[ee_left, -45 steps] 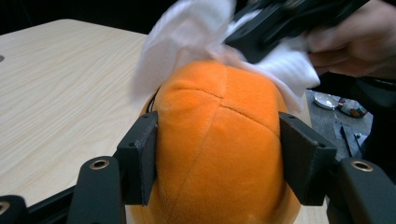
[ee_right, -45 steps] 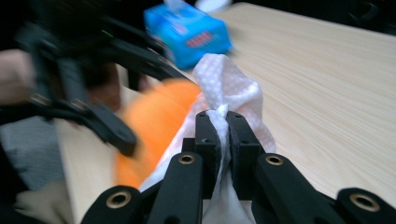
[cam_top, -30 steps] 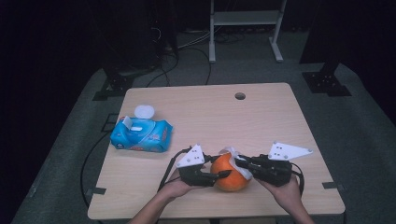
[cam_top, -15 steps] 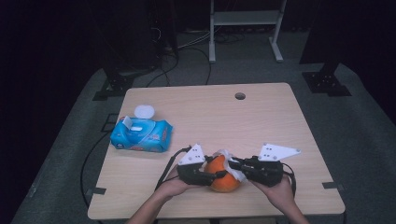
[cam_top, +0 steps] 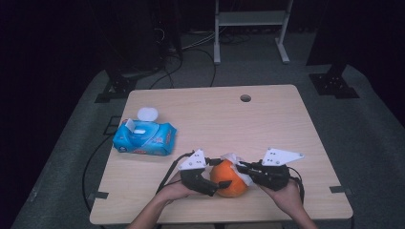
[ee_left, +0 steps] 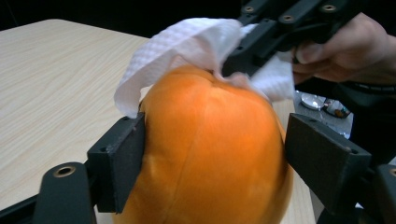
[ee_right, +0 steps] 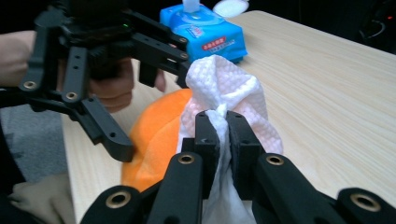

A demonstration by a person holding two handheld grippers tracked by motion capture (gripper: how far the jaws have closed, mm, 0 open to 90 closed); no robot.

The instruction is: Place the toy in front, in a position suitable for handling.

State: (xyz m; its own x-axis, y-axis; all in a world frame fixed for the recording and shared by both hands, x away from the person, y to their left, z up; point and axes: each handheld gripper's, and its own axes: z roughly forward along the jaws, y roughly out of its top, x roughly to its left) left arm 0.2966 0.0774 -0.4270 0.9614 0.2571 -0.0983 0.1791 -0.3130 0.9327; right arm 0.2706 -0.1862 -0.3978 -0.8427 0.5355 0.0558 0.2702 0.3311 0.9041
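An orange, soft-looking round thing (cam_top: pixel 229 178) rests on the table's near edge between the two hands. My left gripper (cam_top: pixel 220 174) reaches it from the left. Its jaws have just been opening and now straddle the orange thing (ee_left: pixel 210 149): one pad (ee_left: pixel 119 163) still touches it, the other (ee_left: pixel 322 163) stands clear. My right gripper (ee_right: pixel 226 126) comes in from the right, shut on a crumpled white wipe (ee_right: pixel 224 84). The wipe (ee_left: pixel 187 42) is draped over the top of the orange thing.
A blue pack of wet wipes (cam_top: pixel 144 137) lies at the left of the wooden table (cam_top: pixel 267 124), its white lid (cam_top: pixel 147 113) flipped open. A small round hole (cam_top: pixel 245 98) is near the far edge. Cables trail on the floor beyond.
The left gripper's jaws have spread wider around the orange thing. The right gripper has shifted slightly left, with the wipe still held against the top of it.
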